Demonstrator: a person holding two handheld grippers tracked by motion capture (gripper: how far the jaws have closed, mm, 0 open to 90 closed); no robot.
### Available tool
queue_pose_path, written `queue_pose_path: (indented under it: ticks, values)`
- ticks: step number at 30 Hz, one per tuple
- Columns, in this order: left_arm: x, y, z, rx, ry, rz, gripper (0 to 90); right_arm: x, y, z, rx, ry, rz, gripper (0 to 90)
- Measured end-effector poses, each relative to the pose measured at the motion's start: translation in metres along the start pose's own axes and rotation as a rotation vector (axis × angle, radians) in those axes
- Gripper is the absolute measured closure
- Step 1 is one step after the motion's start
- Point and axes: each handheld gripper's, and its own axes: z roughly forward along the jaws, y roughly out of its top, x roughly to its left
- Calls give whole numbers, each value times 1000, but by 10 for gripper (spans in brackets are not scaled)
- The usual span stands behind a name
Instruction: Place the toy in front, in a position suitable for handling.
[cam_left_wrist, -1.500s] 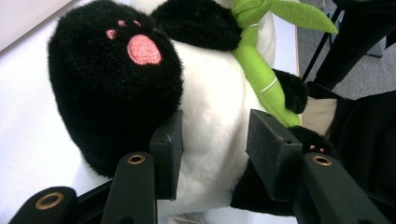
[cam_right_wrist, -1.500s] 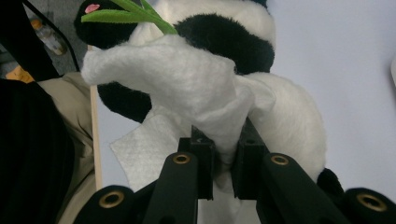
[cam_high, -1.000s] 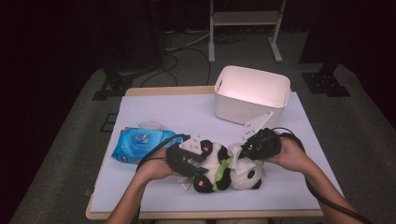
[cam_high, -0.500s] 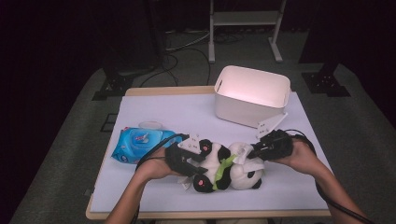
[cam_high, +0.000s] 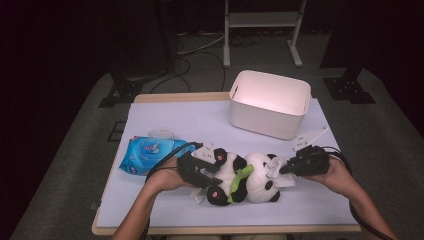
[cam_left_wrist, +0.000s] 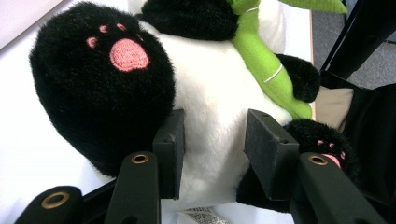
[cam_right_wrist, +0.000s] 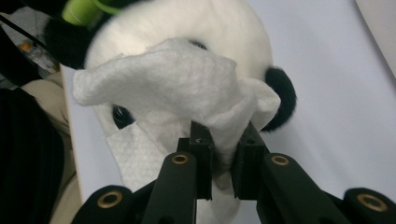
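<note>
A black-and-white panda plush (cam_high: 252, 182) holding a green bamboo stalk (cam_high: 241, 176) lies on its back on the white table (cam_high: 190, 120). My left gripper (cam_high: 207, 172) is shut on its white belly (cam_left_wrist: 215, 84) between the black legs, and the pads (cam_left_wrist: 170, 140) dent the fur. My right gripper (cam_high: 285, 169) comes in from the right at the panda's head. It is shut on a crumpled white wipe (cam_right_wrist: 177, 79) that drapes over the panda's face (cam_right_wrist: 233, 28). In the high view the wipe (cam_high: 277, 172) lies against the head.
A blue pack of wet wipes (cam_high: 150, 152) lies on the table at the left, just behind my left hand. An open white bin (cam_high: 270, 102) stands at the back right. The table's front edge runs close below the panda.
My right hand has slid to the right and slightly down with the wipe, from over the panda's middle to the side of its head. The left gripper has kept its hold.
</note>
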Motion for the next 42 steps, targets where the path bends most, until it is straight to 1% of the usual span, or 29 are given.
queue_pose_path:
  ticks: [3,5,8,10,11,12,14,16,19,21,23,27,30,31,33,35,36,41,42]
  values:
    - [0,0,0,1,0,0,577,-3,-4,0,12,-8,12,800]
    - [0,0,0,1,-2,0,577,-3,-3,0,7,-5,12,801]
    - [1,0,0,2,-4,0,577,-2,0,0,11,-8,4,802]
    - [0,0,0,0,-4,0,578,0,8,0,14,-5,-8,802]
    - [0,0,0,1,-4,1,578,0,8,0,14,-5,-8,802]
    - [0,-1,0,-1,-4,0,577,1,15,0,20,-6,-25,802]
    - [-1,-1,0,-8,-6,-3,578,3,23,1,17,0,-33,802]
    - [0,-2,0,-11,-8,-5,581,5,32,2,23,3,-57,802]
    - [-1,-2,0,-12,-6,-5,580,7,46,7,28,9,-90,802]
    - [-1,-2,0,-12,-5,-5,581,9,56,10,34,11,-104,802]
    - [0,-2,0,-13,-3,-3,580,9,65,14,29,18,-121,802]
    - [0,-3,0,-14,0,-1,580,8,75,20,38,23,-127,802]
    - [1,-3,0,-16,0,-4,580,5,74,20,37,26,-114,802]
    - [1,-3,0,-12,-1,2,580,1,71,18,32,22,-103,802]
    - [1,-3,0,-11,-2,3,580,-1,65,16,28,16,-89,802]
    - [1,-3,0,-11,-2,2,580,-2,62,14,28,15,-81,802]
    - [1,-3,0,-10,-3,-1,580,-4,55,13,27,10,-69,802]
    - [2,-2,0,-13,-4,-6,580,-7,39,8,16,3,-30,802]
    - [2,-2,0,-13,-4,-6,581,-7,39,8,16,3,-30,802]
